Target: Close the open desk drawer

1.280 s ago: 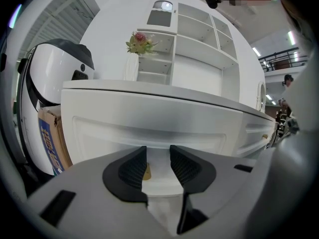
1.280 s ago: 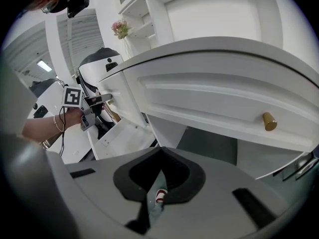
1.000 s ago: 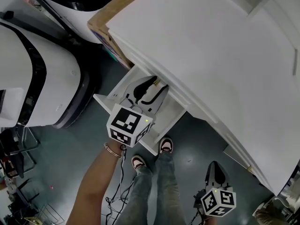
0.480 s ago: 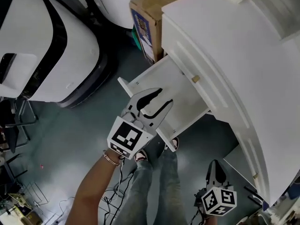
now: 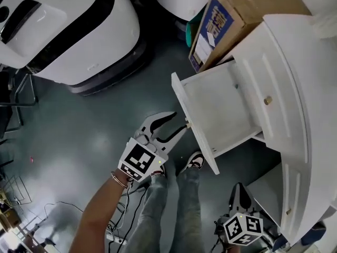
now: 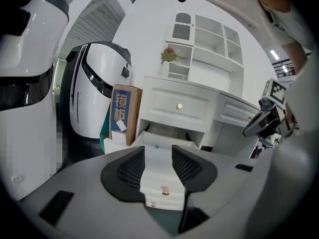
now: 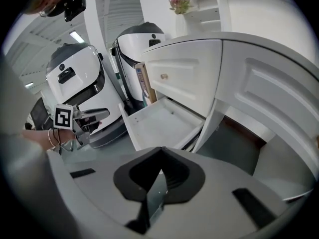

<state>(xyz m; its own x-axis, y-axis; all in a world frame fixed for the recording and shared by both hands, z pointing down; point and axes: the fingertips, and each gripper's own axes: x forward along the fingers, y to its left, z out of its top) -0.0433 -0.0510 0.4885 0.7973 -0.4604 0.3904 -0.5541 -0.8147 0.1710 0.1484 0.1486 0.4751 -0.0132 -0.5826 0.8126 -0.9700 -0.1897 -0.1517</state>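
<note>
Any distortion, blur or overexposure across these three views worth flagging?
Head view: sharp, but the white curved desk is nearly blown out. Left gripper view: heavy fisheye, dark corners. Right gripper view: same fisheye and dark rim; the open white drawer stays sharp.

Even indoor light, sharp head view, gripper views fisheye-warped, dark blurred corners
</note>
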